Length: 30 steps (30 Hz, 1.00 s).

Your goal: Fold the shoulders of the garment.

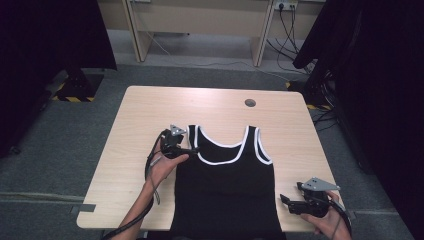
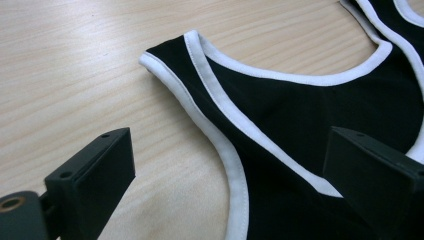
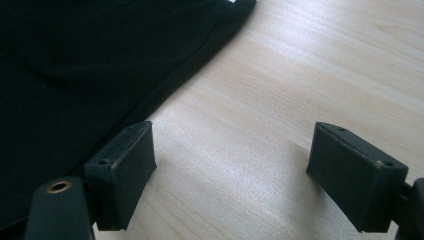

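Observation:
A black tank top [image 1: 225,185] with white trim lies flat on the wooden table [image 1: 150,110], straps pointing away from me and its hem at the near edge. My left gripper [image 1: 194,149] is open at the top's left shoulder strap. In the left gripper view its jaws stand wide apart over the white armhole trim [image 2: 235,165], with the strap [image 2: 200,55] just ahead of the left gripper [image 2: 232,150]. Just off the top's lower right side, my right gripper [image 1: 287,202] is open. In the right gripper view the right gripper [image 3: 235,145] hovers over bare wood beside the black fabric [image 3: 75,65].
A round cable hole [image 1: 250,103] sits near the table's far right. The table's right edge is close to my right hand [image 1: 330,225]. Black curtains [image 1: 50,35] hang on both sides, and a wooden desk [image 1: 200,20] with cables stands behind.

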Tool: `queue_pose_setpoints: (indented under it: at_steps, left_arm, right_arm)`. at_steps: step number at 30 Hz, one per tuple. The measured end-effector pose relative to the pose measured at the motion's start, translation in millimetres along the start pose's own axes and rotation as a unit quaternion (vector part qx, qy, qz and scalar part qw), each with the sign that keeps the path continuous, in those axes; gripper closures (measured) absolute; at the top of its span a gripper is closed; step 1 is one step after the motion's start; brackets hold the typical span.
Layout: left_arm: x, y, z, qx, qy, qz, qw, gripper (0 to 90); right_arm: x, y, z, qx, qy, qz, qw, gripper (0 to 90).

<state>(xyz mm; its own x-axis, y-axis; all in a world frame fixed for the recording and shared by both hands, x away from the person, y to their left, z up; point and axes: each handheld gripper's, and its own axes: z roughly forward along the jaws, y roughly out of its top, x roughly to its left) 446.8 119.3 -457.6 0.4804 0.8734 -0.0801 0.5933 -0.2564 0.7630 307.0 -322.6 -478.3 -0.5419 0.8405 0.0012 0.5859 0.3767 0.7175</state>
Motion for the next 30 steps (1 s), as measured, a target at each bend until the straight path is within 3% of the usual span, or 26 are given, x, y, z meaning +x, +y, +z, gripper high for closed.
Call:
queue_pose_setpoints:
  at_steps: [6, 16, 18, 30]
  left_arm:
    - [1.0, 5.9, 9.9, 0.004, 0.007, -0.004, 1.0000, 5.4]
    - [-0.1, 18.3, 27.4, 0.014, 0.023, 0.007, 0.9996, 6.7]
    - [0.9, 19.8, 31.9, 0.016, 0.023, 0.000, 0.9996, 7.1]
    - [3.5, 30.5, 52.6, 0.025, 0.049, 0.000, 0.9985, 15.4]
  right_arm:
    - [-0.1, 0.1, 0.1, 0.000, 0.000, -0.001, 1.0000, 19.3]
    - [-0.2, 0.3, 0.5, -0.001, 0.001, -0.002, 1.0000, 19.3]
    - [-0.2, 0.4, 0.5, -0.001, 0.001, -0.002, 1.0000, 19.3]
    - [-0.3, 0.7, 0.8, -0.001, 0.002, -0.004, 1.0000, 19.3]
